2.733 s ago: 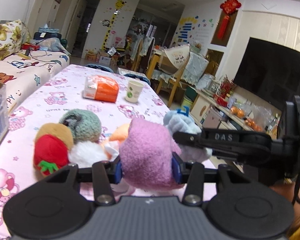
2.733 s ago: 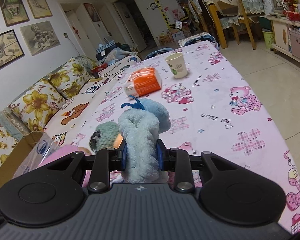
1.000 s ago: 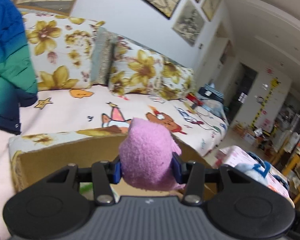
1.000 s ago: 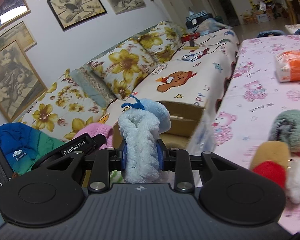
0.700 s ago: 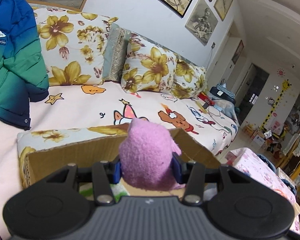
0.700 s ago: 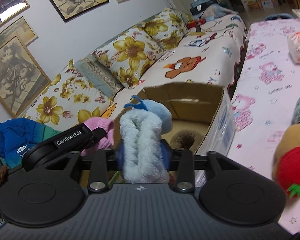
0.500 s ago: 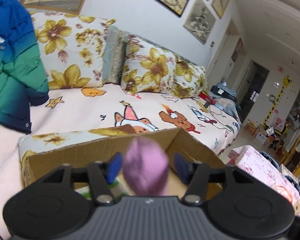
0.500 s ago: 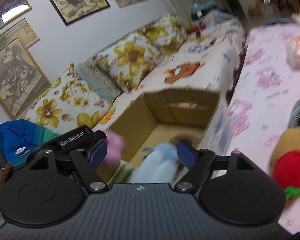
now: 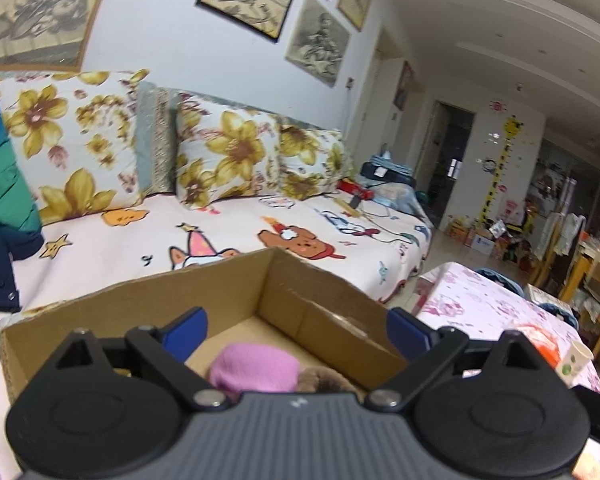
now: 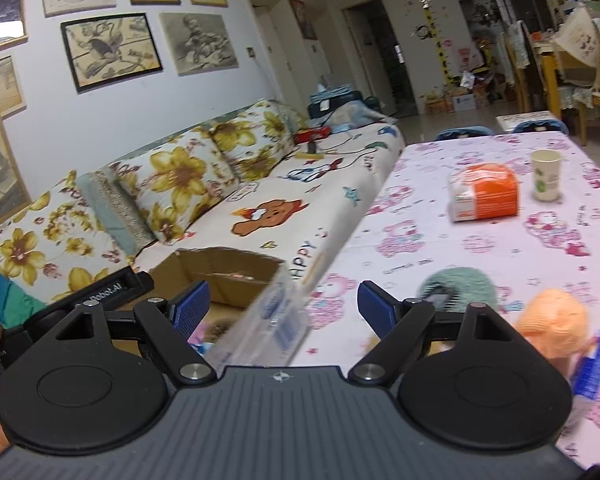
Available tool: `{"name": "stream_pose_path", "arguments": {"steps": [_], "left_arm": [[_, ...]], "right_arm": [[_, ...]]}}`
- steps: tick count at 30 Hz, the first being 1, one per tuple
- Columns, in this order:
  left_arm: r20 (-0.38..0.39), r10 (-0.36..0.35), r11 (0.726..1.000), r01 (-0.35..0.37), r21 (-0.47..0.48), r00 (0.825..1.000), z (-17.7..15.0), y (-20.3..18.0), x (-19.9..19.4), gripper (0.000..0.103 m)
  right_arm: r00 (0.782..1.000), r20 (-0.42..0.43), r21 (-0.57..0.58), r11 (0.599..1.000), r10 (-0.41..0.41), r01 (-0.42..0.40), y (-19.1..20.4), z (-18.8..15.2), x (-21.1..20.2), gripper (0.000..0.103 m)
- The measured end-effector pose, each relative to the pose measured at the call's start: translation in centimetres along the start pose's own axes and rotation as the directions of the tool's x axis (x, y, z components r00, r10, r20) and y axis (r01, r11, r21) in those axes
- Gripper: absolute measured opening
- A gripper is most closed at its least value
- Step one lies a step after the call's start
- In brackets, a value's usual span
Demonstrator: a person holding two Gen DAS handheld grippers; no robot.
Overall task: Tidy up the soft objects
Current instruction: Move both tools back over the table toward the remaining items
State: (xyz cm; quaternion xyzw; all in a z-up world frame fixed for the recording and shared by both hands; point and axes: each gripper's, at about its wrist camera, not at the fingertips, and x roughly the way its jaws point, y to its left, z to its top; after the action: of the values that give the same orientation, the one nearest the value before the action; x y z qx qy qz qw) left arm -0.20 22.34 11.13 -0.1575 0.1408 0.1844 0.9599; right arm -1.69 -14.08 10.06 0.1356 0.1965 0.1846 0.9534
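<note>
Living room, floral sofa along the wall, pink-printed desk beside it.

Left claw: spread wide, jaws just opened, nothing between the blue pads. Just below and ahead, pink plush dropped free and lying on the floor of the cardboard box, against a brown furry toy. No longer pinched as it was a second ago, so one soft object delivered.

Right claw: likewise gaping, jaws just opened, empty. Light blue plush gone from between the pads; only a blurred scrap of blue and pink inside the box past the left pad, too smeared to name with certainty. Judged released into the same box, so probably a second object delivered.

Pose: left claw tipped slightly downward, held over the near wall of the box, aimed across it toward the sofa. Right claw also tipped slightly down, swung off the box toward the desk, with the box's corner and its printed side blurred between the pads.

Further out on the desk, still to be collected: teal plush and orange plush, close together near the right claw. Well beyond them, orange packet and paper cup, probably not part of the sorting.

Likely next: reach back to the desk with both claws for the remaining toys.
</note>
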Motion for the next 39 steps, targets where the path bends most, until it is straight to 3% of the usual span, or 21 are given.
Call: {"name": "stream_pose_path", "arguments": {"steps": [16, 39], "left_arm": [[0.035, -0.103, 0.989, 0.098, 0.113, 0.994, -1.5, -3.4, -1.3, 0.102], [-0.005, -0.227, 0.930, 0.218, 0.295, 0.974, -4.6, -8.2, -2.4, 0.102]], "right_arm": [[0.996, 0.018, 0.017, 0.997, -0.082, 0.081, 0.2, -0.6, 0.1, 0.103], [0.981, 0.045, 0.087, 0.979, -0.186, 0.182, -2.0, -1.3, -0.6, 0.103]]}}
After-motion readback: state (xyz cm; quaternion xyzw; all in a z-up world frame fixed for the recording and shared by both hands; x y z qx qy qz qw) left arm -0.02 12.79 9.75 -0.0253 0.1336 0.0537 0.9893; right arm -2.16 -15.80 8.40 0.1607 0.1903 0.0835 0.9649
